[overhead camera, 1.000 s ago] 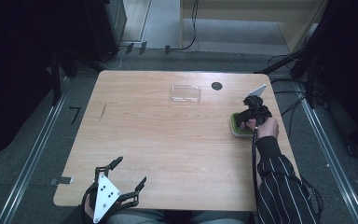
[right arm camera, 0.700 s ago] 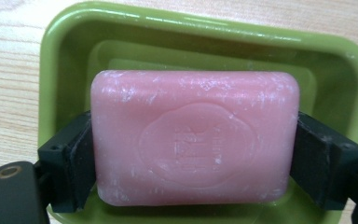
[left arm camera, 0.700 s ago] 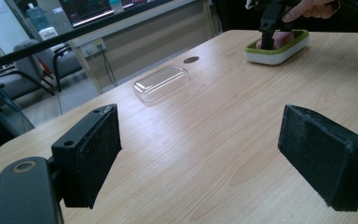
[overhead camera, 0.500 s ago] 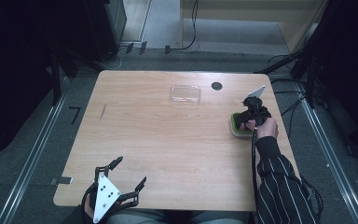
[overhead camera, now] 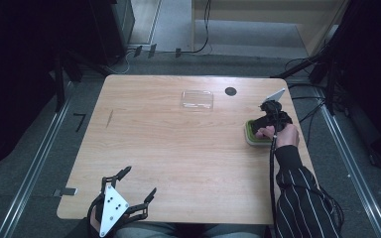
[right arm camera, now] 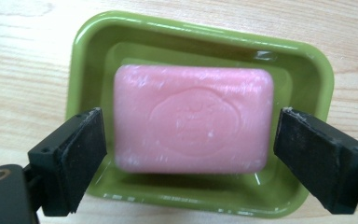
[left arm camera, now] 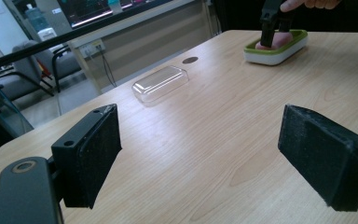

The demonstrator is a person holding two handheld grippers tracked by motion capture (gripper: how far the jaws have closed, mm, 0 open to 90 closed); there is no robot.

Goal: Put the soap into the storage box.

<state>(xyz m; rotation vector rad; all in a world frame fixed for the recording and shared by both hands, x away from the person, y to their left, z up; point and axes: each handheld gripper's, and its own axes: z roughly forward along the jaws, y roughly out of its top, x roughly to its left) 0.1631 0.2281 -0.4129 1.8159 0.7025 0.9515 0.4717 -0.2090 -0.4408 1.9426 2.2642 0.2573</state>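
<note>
Soap [right arm camera: 191,120] lay in green dish [overhead camera: 250,135], far right on table [overhead camera: 178,148], under right gripper [overhead camera: 264,130]. Left gripper [left arm camera: 200,154]: wide, empty, far off at near left. Right gripper [right arm camera: 189,161]: just opening, bracketing bar's long axis, pads barely clear.

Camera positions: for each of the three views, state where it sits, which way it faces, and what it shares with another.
High view: above the person's side, looking forward and down on the wooden table; both forearms, left gripper, right gripper.
Left gripper view: rides the left gripper, level across the table; fingers apart.
Right gripper view: rides the right gripper, straight down; fingers just opened, flanking the pink soap bar.
Shared: green soap dish, also in the left gripper view; clear plastic lid, also in the high view.
</note>
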